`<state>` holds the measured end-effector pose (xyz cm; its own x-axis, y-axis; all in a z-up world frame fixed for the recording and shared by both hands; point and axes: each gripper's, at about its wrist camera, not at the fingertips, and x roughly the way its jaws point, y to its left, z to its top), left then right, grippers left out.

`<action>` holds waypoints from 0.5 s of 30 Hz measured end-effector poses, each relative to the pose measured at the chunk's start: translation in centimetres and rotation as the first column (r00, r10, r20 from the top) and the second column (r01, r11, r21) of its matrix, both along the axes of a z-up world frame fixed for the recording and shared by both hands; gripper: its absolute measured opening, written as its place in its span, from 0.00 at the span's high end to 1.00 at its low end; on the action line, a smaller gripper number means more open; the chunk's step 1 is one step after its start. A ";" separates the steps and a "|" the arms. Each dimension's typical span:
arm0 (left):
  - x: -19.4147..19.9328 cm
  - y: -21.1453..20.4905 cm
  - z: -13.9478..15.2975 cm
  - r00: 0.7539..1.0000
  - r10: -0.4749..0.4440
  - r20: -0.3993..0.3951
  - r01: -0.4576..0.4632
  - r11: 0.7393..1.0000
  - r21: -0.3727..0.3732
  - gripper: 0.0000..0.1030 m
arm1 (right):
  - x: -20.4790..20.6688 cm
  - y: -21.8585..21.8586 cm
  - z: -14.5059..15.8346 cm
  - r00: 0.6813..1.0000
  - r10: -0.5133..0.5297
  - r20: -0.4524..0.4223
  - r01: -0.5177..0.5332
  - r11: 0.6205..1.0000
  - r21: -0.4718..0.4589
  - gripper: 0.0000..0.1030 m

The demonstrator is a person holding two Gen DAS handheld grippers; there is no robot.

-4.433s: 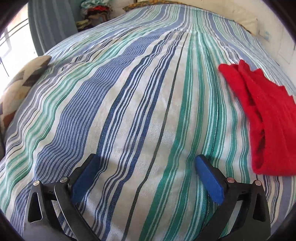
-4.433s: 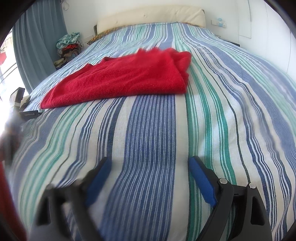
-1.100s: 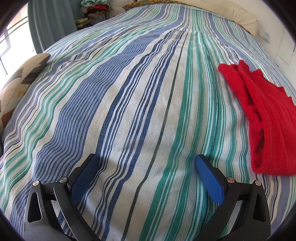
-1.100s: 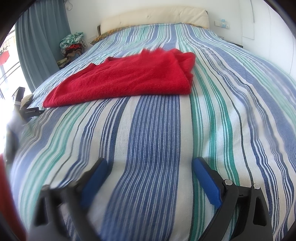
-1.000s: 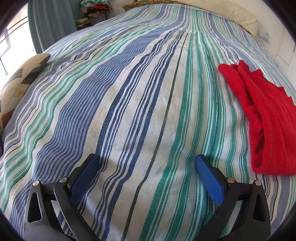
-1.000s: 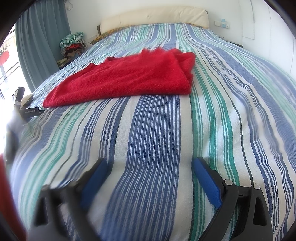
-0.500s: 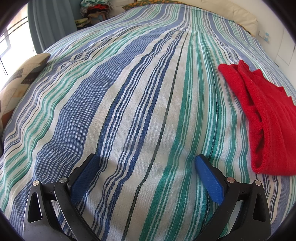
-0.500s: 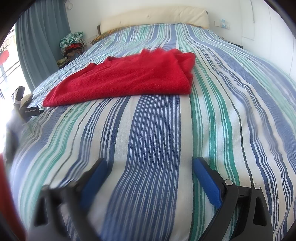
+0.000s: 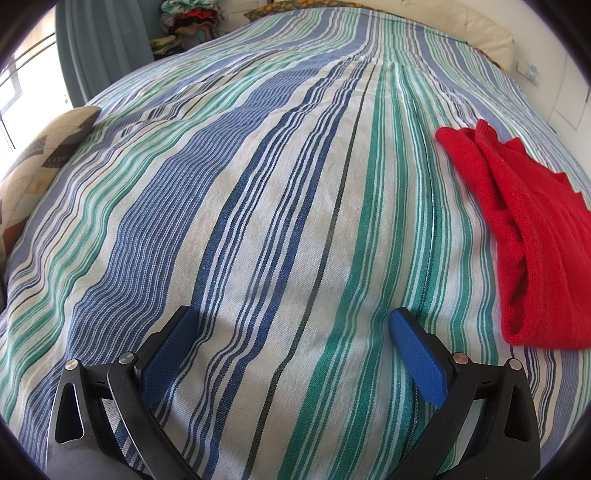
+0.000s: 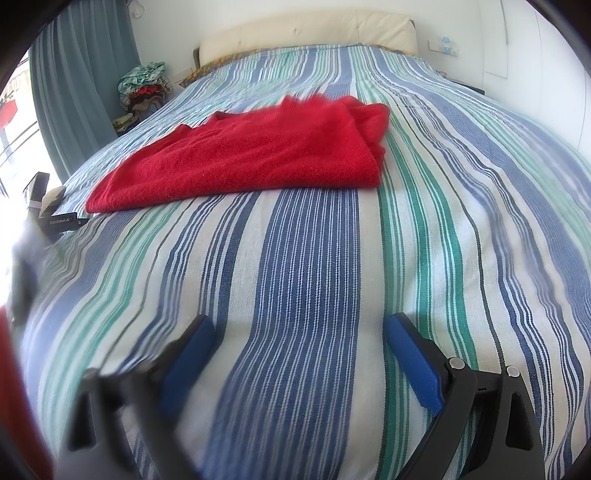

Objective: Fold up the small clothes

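Observation:
A red knitted garment (image 10: 258,155) lies folded flat on the striped bedspread (image 10: 303,266), ahead of my right gripper. It also shows at the right edge of the left wrist view (image 9: 528,229). My left gripper (image 9: 291,325) is open and empty, low over the bedspread, with the garment off to its right. My right gripper (image 10: 299,332) is open and empty, low over the bedspread, well short of the garment's near edge. The left gripper's body (image 10: 48,218) shows at the left edge of the right wrist view.
A patterned cushion (image 9: 40,158) lies at the bed's left edge. A pile of clothes (image 10: 144,88) sits beside the bed near a blue curtain (image 10: 81,85). The cream headboard (image 10: 306,33) and white wall stand at the far end.
Nothing has visibly changed over the last second. Since 4.4 s ago the right wrist view has shifted slightly and the left view has barely moved.

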<state>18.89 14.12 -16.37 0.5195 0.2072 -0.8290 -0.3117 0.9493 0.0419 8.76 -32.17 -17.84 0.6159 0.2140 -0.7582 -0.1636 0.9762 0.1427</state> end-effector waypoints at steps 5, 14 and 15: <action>0.0 0.0 0.0 1.000 0.000 0.000 0.000 1.000 0.000 0.00 | 0.8 -0.4 1.4 0.997 -0.003 -0.077 0.005 0.999 0.036 0.09; 0.0 0.0 0.0 1.000 0.001 0.001 -0.001 1.000 0.000 0.00 | 7.1 -6.0 7.3 0.997 -0.068 -0.027 0.072 0.964 0.255 0.09; 0.0 0.0 0.0 1.000 0.000 0.001 0.000 1.000 0.000 0.00 | 8.6 -6.7 7.9 0.996 -0.083 -0.021 0.086 0.959 0.271 0.09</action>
<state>18.87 14.10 -16.36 0.5198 0.2075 -0.8287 -0.3121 0.9491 0.0418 17.37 -38.89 -9.93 0.6340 0.3597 -0.6846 -0.0796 0.9109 0.4048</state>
